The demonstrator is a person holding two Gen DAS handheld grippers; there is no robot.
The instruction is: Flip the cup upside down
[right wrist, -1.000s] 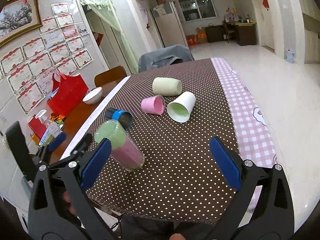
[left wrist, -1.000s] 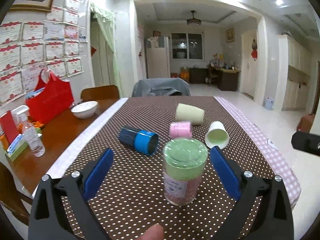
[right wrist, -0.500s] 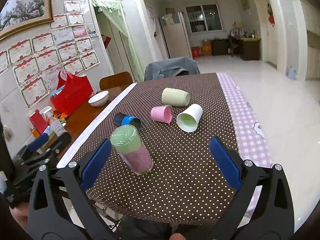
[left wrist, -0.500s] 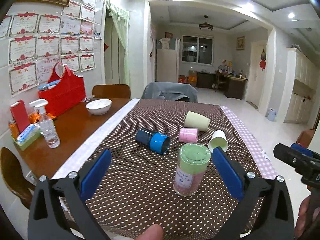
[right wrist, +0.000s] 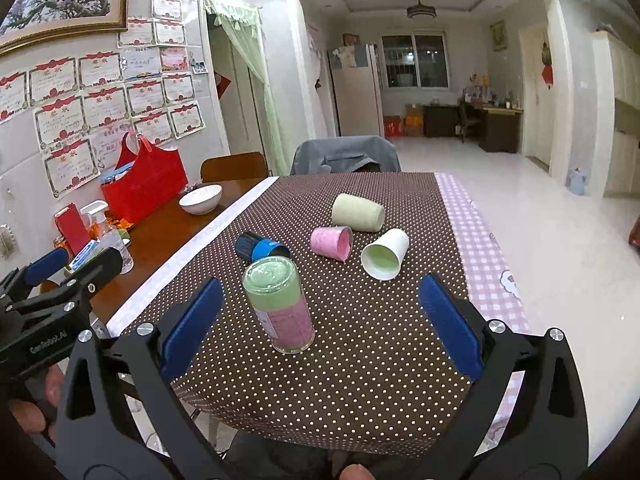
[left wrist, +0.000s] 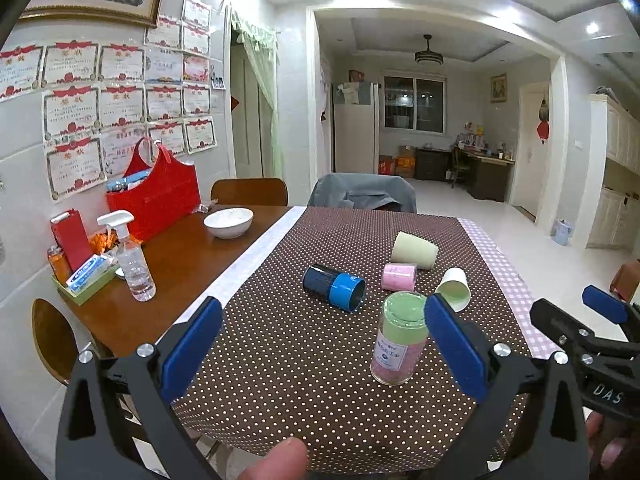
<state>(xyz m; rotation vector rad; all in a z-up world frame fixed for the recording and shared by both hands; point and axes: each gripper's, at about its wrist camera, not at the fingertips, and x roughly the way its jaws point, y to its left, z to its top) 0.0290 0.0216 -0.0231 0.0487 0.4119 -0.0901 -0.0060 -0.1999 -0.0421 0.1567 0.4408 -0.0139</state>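
A clear cup with a green base (left wrist: 399,342) (right wrist: 280,304) stands upside down on the dotted brown tablecloth near the front edge. Behind it several cups lie on their sides: a blue one (left wrist: 334,288) (right wrist: 261,247), a pink one (left wrist: 399,276) (right wrist: 332,242), a pale yellow one (left wrist: 414,250) (right wrist: 357,213) and a white one (left wrist: 453,289) (right wrist: 385,254). My left gripper (left wrist: 324,350) is open and empty, held back from the table edge. My right gripper (right wrist: 320,324) is open and empty, also off the front edge. Each gripper shows at the side of the other's view.
The tablecloth (left wrist: 304,360) ends just ahead of the grippers. On the bare wood to the left stand a white bowl (left wrist: 228,222), a spray bottle (left wrist: 134,264), a red bag (left wrist: 154,194) and a small tray of items. Chairs (left wrist: 362,192) stand at the far end.
Both grippers have drawn back from the table and away from the green-based cup, which stays standing upside down. The cups behind have not moved.
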